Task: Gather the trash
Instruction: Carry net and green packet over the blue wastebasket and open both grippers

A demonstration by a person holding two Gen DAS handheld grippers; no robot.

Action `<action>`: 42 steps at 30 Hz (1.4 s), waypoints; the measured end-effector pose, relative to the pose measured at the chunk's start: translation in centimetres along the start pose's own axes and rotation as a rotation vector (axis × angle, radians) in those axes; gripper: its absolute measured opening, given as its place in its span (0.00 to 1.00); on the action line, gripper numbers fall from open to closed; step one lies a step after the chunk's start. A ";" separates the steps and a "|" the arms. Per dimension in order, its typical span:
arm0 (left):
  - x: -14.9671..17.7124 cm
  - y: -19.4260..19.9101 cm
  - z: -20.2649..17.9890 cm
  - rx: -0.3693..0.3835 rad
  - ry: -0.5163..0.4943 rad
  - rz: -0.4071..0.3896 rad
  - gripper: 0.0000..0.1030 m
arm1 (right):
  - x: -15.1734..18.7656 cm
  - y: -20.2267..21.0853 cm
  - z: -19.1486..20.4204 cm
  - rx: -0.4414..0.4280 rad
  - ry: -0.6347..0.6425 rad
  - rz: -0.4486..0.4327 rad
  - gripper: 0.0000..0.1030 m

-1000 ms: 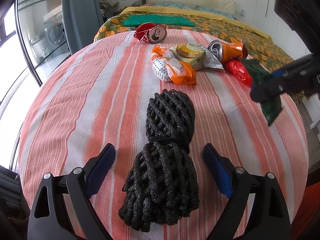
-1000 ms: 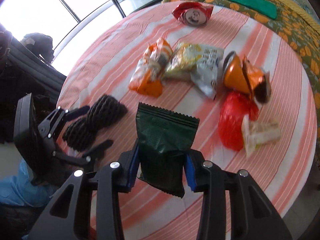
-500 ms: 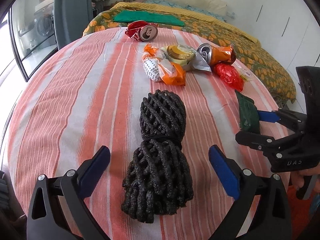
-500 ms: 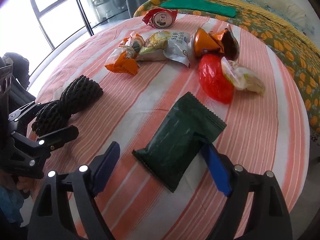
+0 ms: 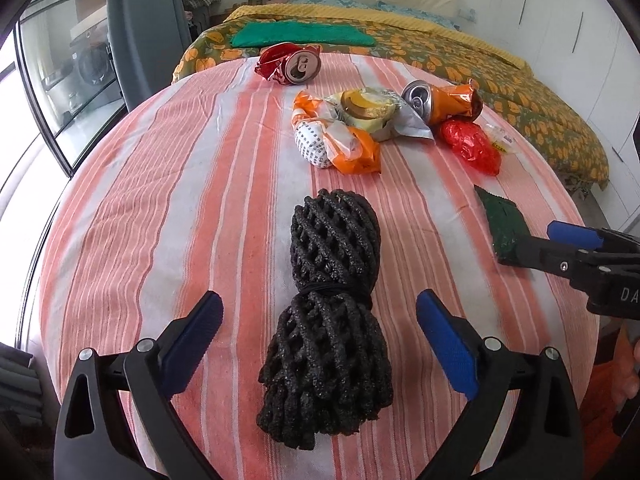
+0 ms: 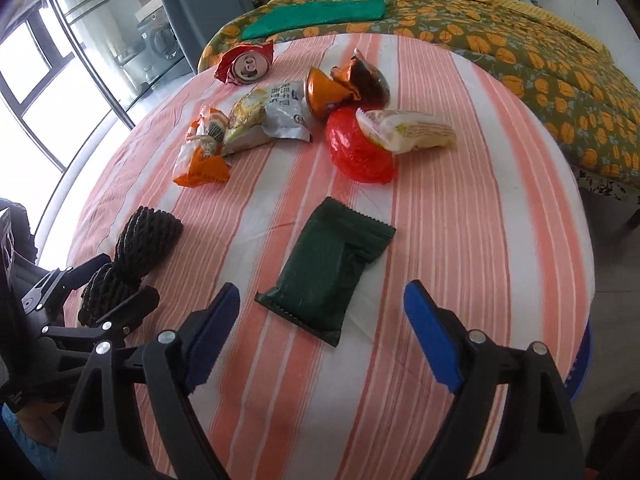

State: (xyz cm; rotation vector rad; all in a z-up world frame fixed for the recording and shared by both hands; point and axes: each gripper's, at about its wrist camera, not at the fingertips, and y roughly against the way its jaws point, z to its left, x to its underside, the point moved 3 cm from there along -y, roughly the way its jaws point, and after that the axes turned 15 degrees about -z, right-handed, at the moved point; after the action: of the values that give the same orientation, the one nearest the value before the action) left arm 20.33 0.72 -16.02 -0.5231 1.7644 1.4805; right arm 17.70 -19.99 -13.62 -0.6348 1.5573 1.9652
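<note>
A black foam net bundle point(image 5: 328, 312) lies on the striped table between the open fingers of my left gripper point(image 5: 318, 344); it also shows in the right wrist view point(image 6: 128, 264). A dark green wrapper point(image 6: 328, 272) lies flat just ahead of my open, empty right gripper point(image 6: 322, 340); it also shows in the left wrist view point(image 5: 502, 224). Farther back lie a red can point(image 6: 245, 65), an orange can point(image 6: 324, 94), an orange wrapper point(image 6: 202, 152), a silver packet point(image 6: 268, 118), a red bag point(image 6: 356, 152) and a pale packet point(image 6: 404, 132).
The round table point(image 5: 160, 200) has a pink-and-white striped cloth. A bed with an orange-flowered cover point(image 6: 520, 40) and a green cloth point(image 6: 316, 16) stands behind it. A glass door point(image 5: 52, 80) is at the left. The table edge is near on the right.
My right gripper opened and let go of the green wrapper, which now lies flat on the table. The right gripper drew back a little. The left gripper stayed around the black net.
</note>
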 end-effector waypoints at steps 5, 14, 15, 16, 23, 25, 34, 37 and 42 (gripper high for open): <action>-0.6 -0.4 0.0 -0.032 0.010 0.001 0.81 | 0.4 -2.2 1.7 0.035 0.032 0.042 0.75; -0.2 0.3 0.1 -0.070 0.032 -0.019 0.35 | 0.7 -1.0 1.3 0.021 0.110 -0.031 0.36; -0.2 0.8 -0.2 -0.071 0.023 -0.033 0.35 | 0.8 -0.6 1.2 0.011 0.112 -0.036 0.36; -0.3 1.4 -0.5 -0.077 0.014 -0.049 0.34 | 1.0 -0.2 1.0 -0.003 0.110 -0.042 0.36; -1.3 4.8 -3.3 -0.078 -0.038 -0.135 0.34 | 1.5 2.7 0.7 -0.087 0.092 -0.079 0.36; -1.7 5.6 -4.3 -0.076 -0.058 -0.157 0.34 | 1.5 3.5 0.4 -0.110 0.082 -0.088 0.36; -2.5 5.9 -10.2 0.074 -0.057 -0.126 0.34 | 1.8 7.3 -4.8 -0.144 -0.008 -0.125 0.36; -2.0 5.6 -14.4 0.179 -0.064 -0.086 0.34 | 2.4 8.5 -8.8 -0.122 -0.065 -0.123 0.36; -0.9 5.1 -24.0 0.366 -0.121 -0.022 0.34 | 4.5 10.0 -18.8 0.023 -0.162 -0.121 0.36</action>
State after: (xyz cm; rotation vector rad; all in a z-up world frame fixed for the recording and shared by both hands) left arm 10.28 -21.14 -11.14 -0.2578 1.8681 1.1120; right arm 8.17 -39.57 -13.50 -0.5338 1.4088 1.8573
